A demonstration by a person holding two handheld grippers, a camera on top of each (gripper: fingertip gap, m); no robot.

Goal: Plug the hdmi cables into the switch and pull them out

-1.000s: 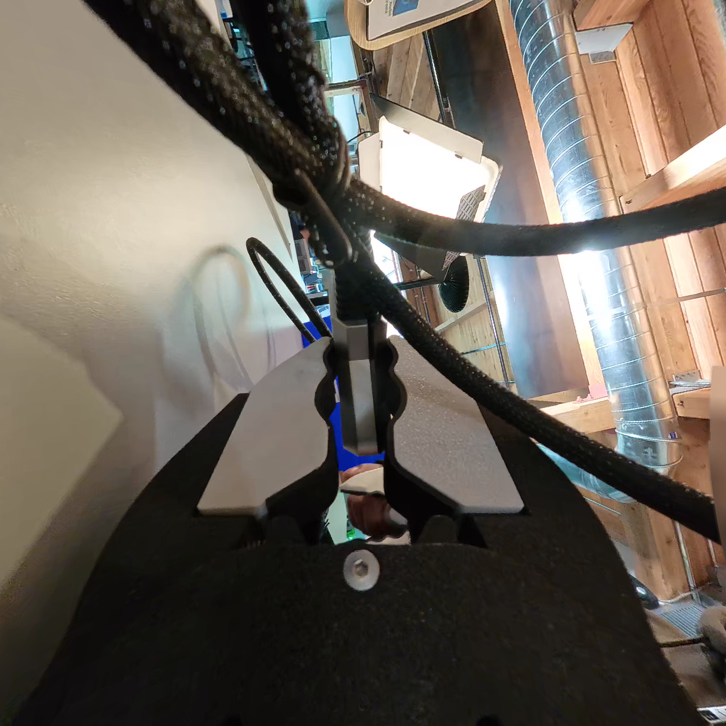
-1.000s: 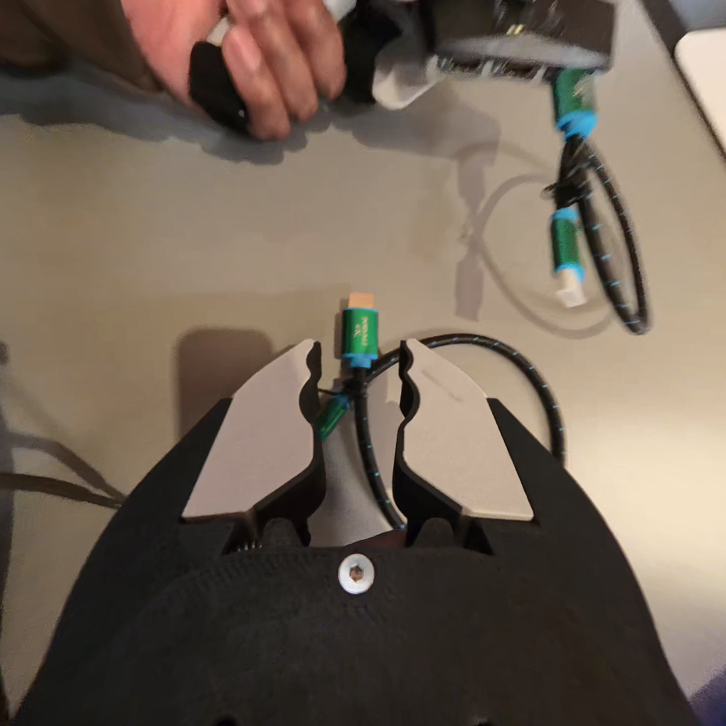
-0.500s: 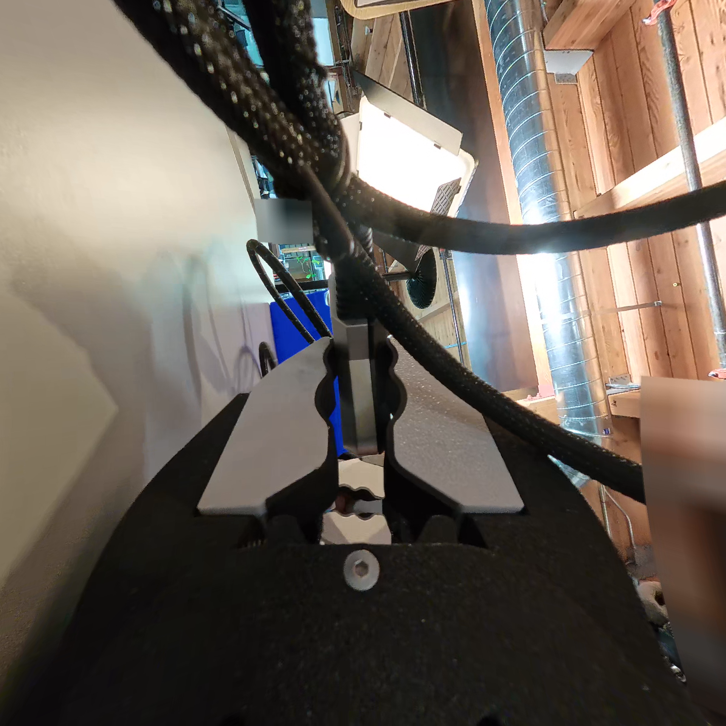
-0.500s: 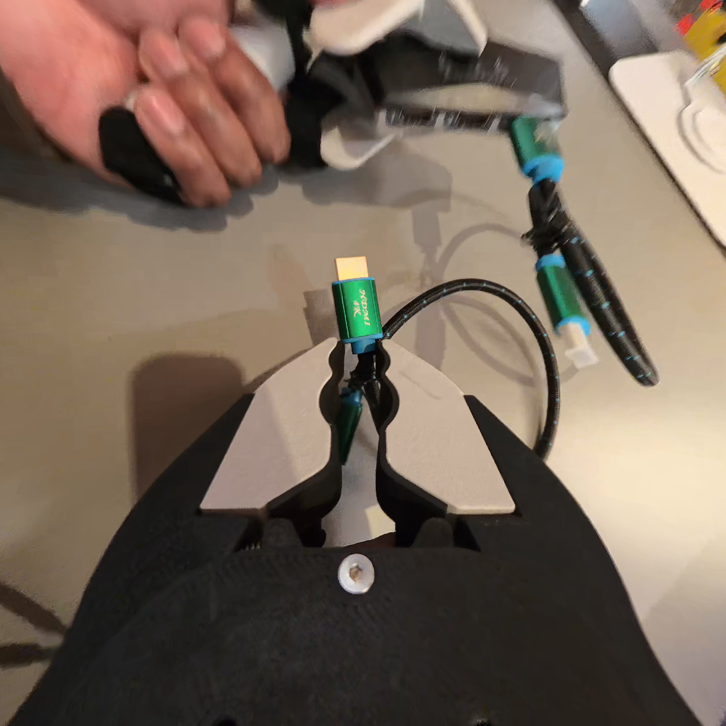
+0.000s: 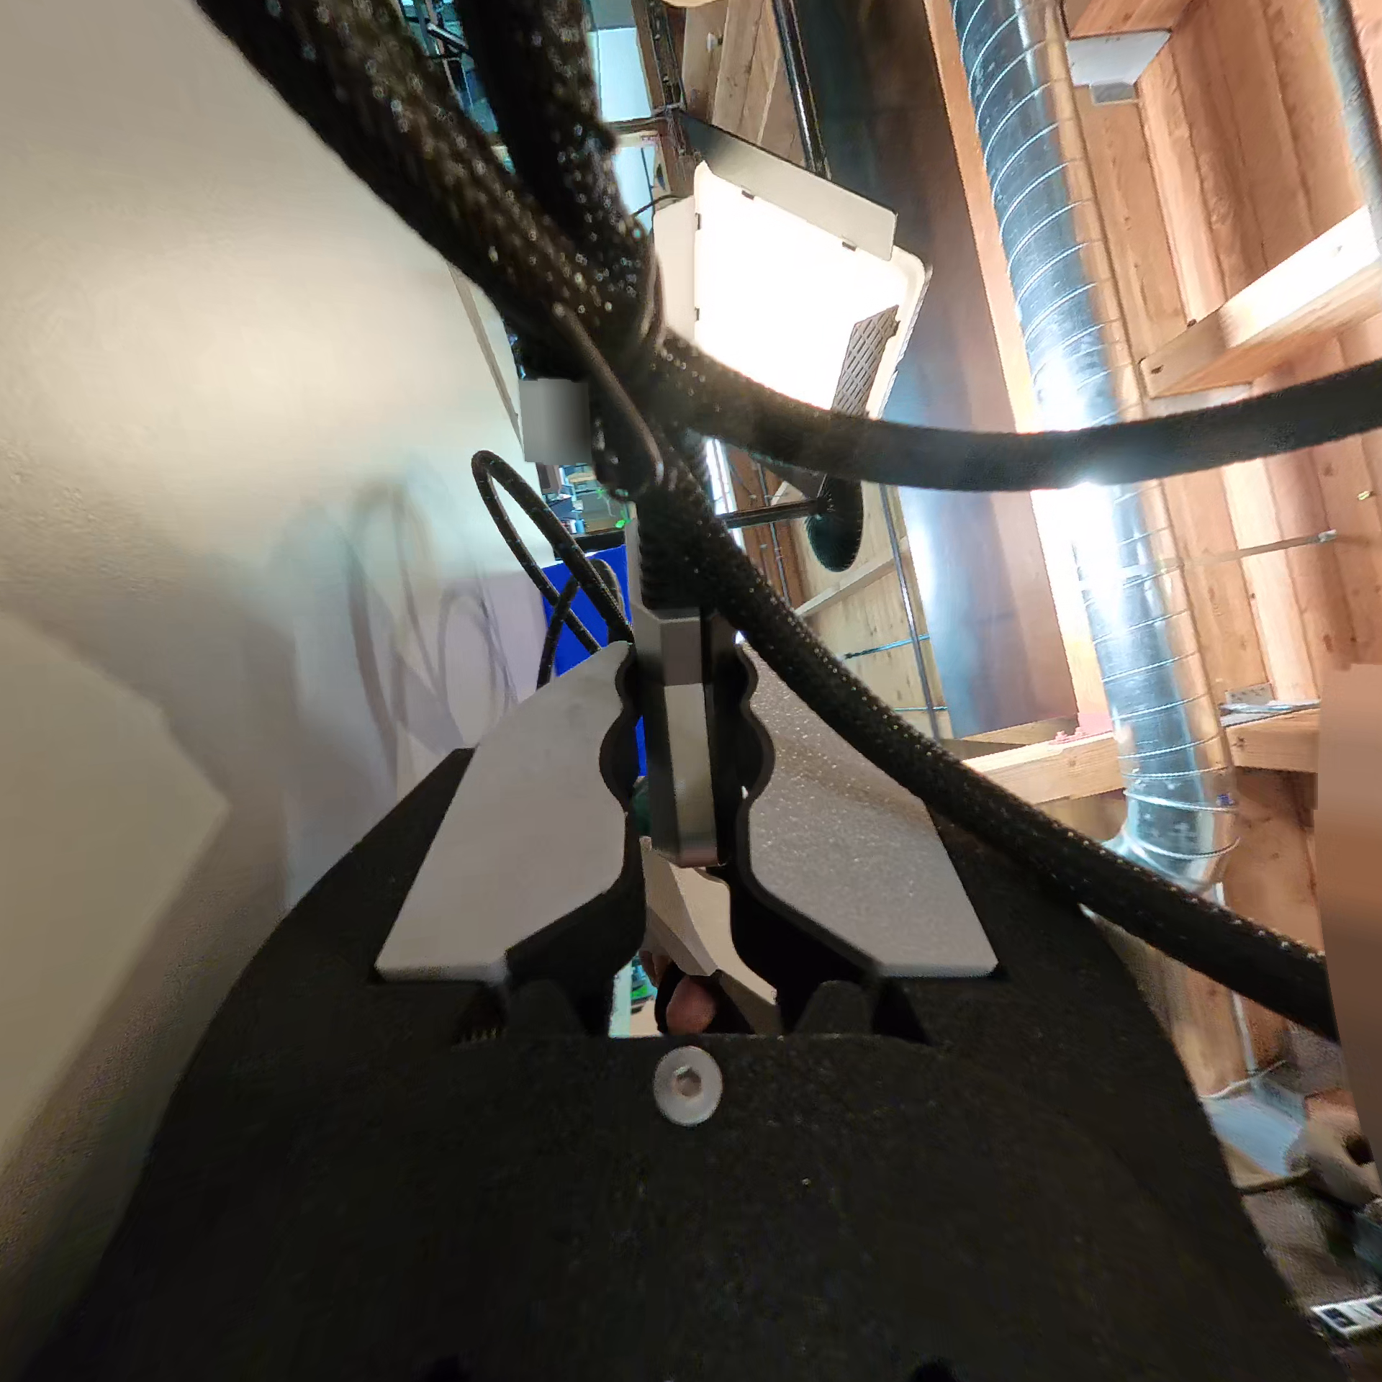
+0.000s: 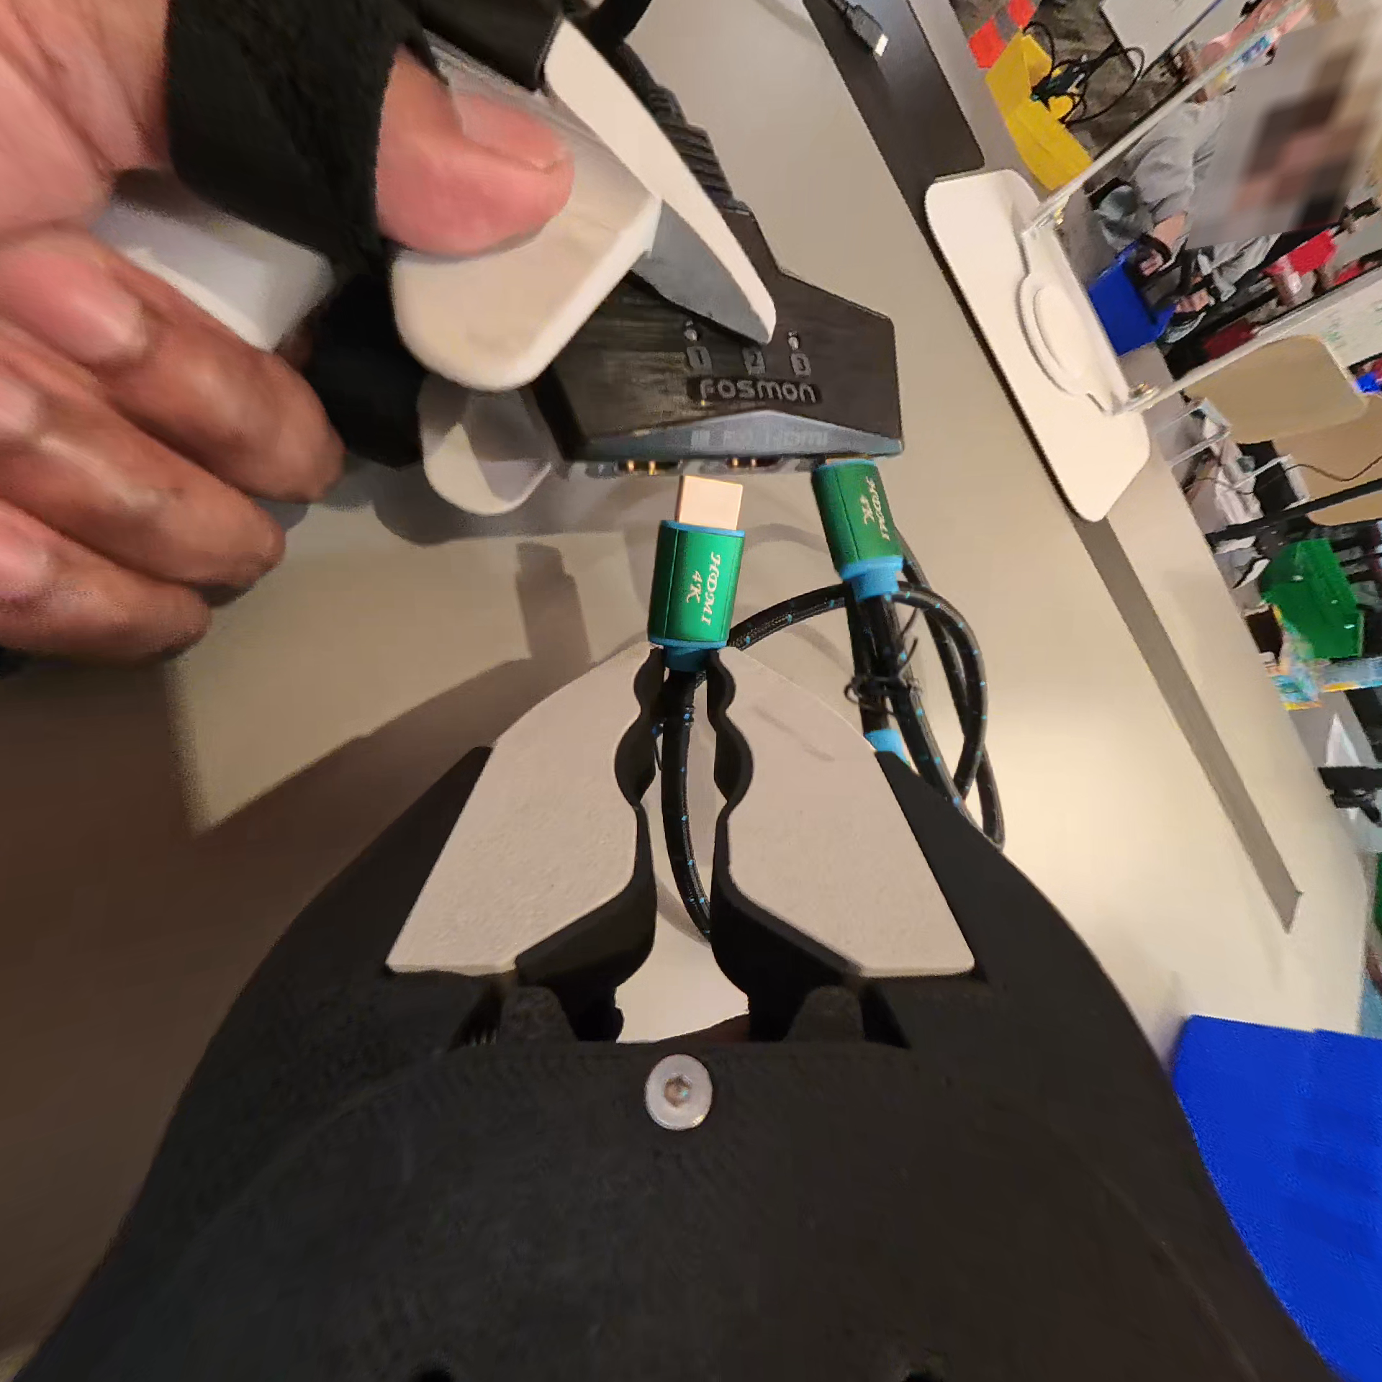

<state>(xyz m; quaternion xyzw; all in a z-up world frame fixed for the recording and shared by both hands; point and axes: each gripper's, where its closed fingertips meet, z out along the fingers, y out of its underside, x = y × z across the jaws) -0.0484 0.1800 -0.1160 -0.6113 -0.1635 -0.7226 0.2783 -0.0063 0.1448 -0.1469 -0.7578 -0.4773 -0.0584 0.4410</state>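
Green plug (image 6: 695, 583) with blue collars, blue-flecked black cable (image 6: 684, 822).

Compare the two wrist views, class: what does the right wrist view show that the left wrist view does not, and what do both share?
Only the right wrist view shows the right gripper clamped on a braided cable just behind its green plug, whose gold tip sits just short of a black switch box. A second green plug is already in the box.

Only the left wrist view shows a bright light panel, a silver duct and wooden walls.

Both show the left gripper gripping that box, seen edge-on in its own view, and the pale table.
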